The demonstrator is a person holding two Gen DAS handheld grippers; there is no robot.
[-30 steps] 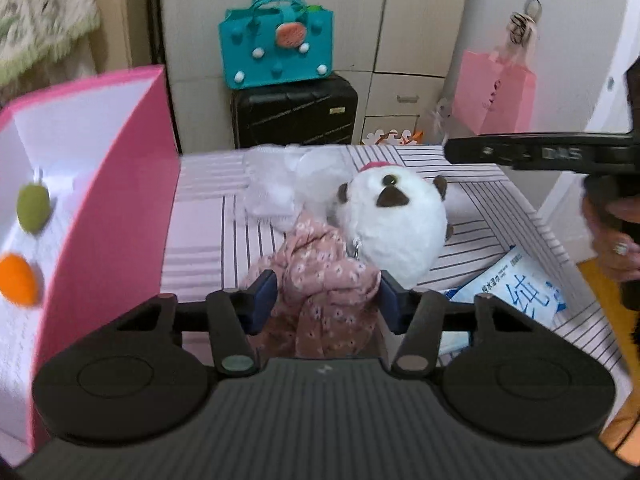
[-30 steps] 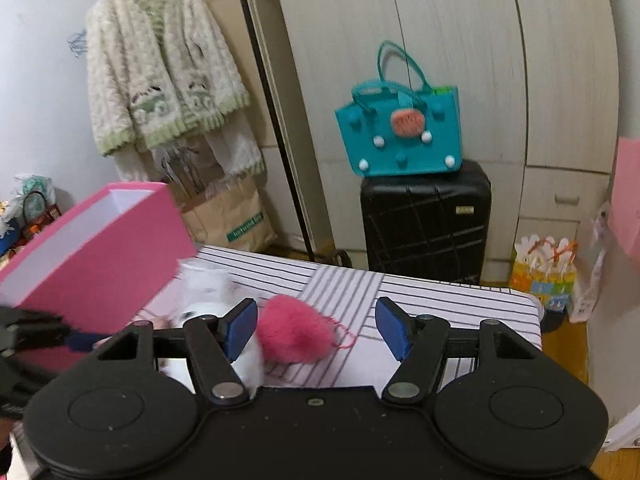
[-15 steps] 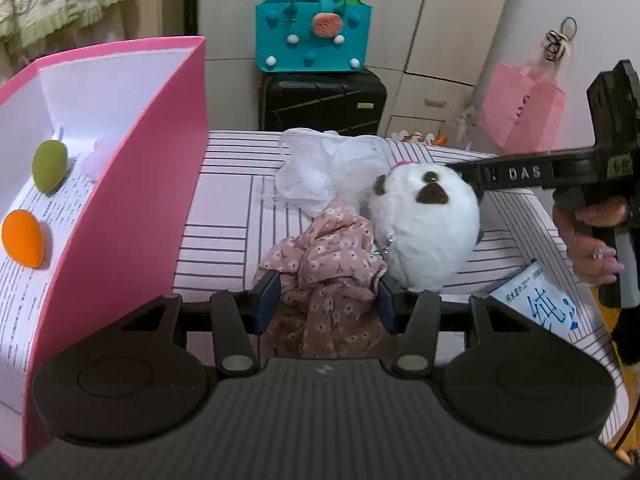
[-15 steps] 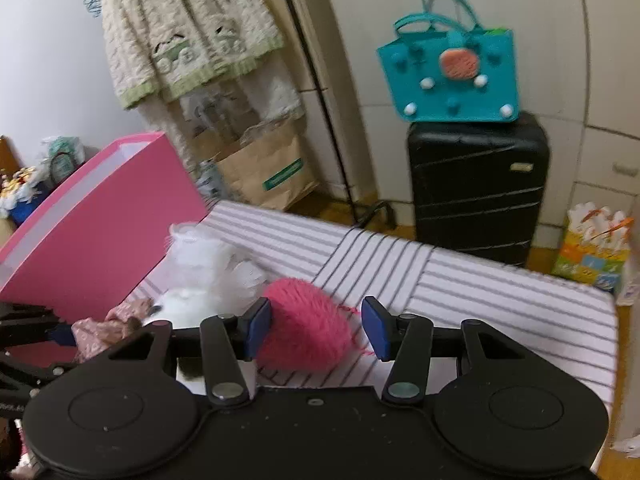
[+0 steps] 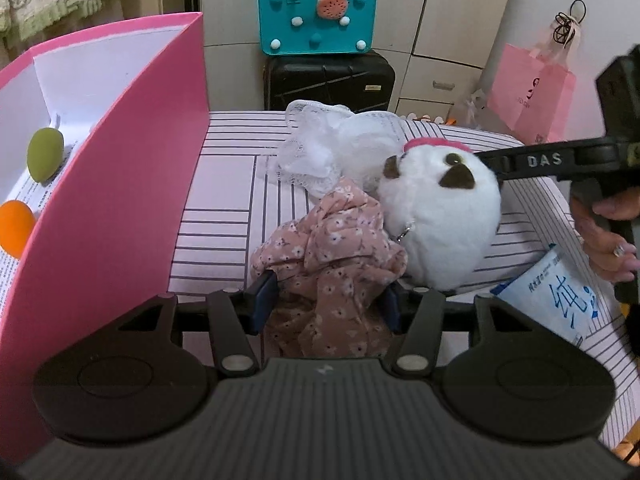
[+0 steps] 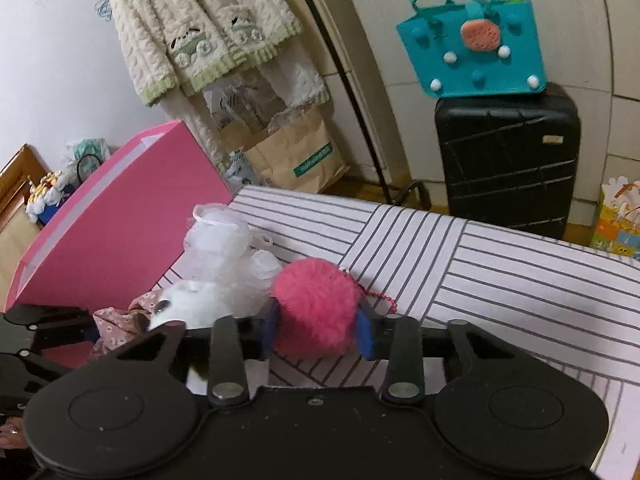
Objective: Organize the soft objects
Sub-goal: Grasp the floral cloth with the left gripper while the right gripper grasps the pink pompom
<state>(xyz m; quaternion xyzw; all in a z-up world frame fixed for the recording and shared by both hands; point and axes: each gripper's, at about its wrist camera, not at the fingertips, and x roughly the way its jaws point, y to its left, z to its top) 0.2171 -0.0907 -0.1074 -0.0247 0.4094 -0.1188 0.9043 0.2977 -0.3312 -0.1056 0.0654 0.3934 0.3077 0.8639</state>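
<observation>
A pink floral cloth [image 5: 332,256] lies bunched on the striped table, and my left gripper [image 5: 328,304] has a pad against each side of it, its jaws opening slightly. A white round plush [image 5: 444,216] leans on the cloth's right side. Behind both sits a white lacy cloth [image 5: 320,148]. In the right wrist view a fuzzy pink pompom [image 6: 316,304] sits beside the plush [image 6: 188,304], and my right gripper [image 6: 318,330] is closing on it, pads pressing its sides. The open pink box [image 5: 120,184] stands at the left.
A green ball [image 5: 45,155] and an orange ball [image 5: 14,226] lie inside the box. A blue-and-white tissue pack [image 5: 556,292] lies at the table's right edge, by the person's hand [image 5: 608,236]. A teal bag [image 5: 316,12] on a black suitcase [image 5: 328,80] stands beyond the table.
My right gripper came down over the pink pompom and its jaws narrowed until the pads met it. The left gripper stayed on the floral cloth with little movement.
</observation>
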